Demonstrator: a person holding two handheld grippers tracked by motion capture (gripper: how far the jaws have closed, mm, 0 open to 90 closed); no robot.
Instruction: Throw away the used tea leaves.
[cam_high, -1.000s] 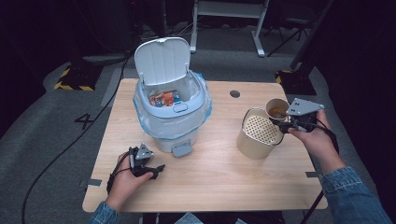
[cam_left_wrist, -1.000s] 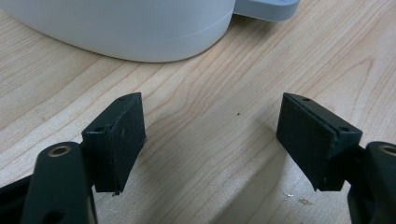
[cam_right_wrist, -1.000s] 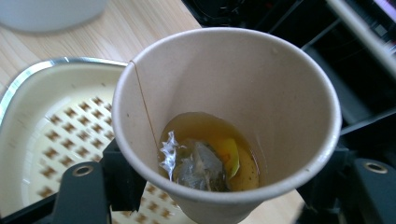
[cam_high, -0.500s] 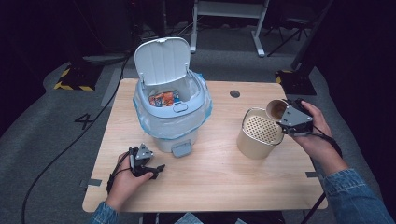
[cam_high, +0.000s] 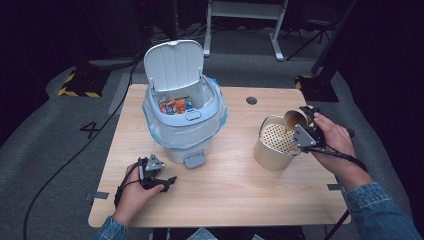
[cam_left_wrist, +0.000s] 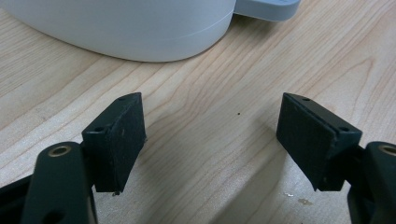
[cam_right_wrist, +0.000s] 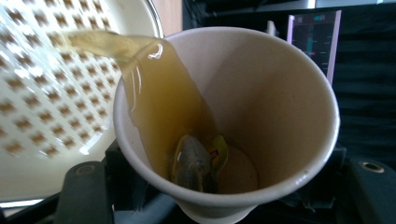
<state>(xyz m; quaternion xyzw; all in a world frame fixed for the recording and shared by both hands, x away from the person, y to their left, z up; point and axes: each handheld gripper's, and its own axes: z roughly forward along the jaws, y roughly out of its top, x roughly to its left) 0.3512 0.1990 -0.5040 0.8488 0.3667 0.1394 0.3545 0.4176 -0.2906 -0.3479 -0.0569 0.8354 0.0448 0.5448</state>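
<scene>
Right claw (cam_high: 301, 121) is clamped around a paper cup (cam_right_wrist: 224, 121), and its jaws have just been squeezing in a bit tighter on it. The cup is tipped over the rim of the tan strainer pot (cam_high: 272, 145), with yellowish tea (cam_right_wrist: 154, 88) running out onto the pot's perforated insert. There's a teabag (cam_right_wrist: 191, 163) stuck in the bottom of the cup, with what looks like a small tag beside it, hard to be sure. Going left from the pot, the white bin (cam_high: 182, 117) stands on the surface (cam_high: 240, 195) with its lid flipped up and some wrappers inside. Left of the pot and just in front of the bin, the left claw (cam_high: 167, 181) rests on the surface, jaws wide apart with nothing between them.
</scene>
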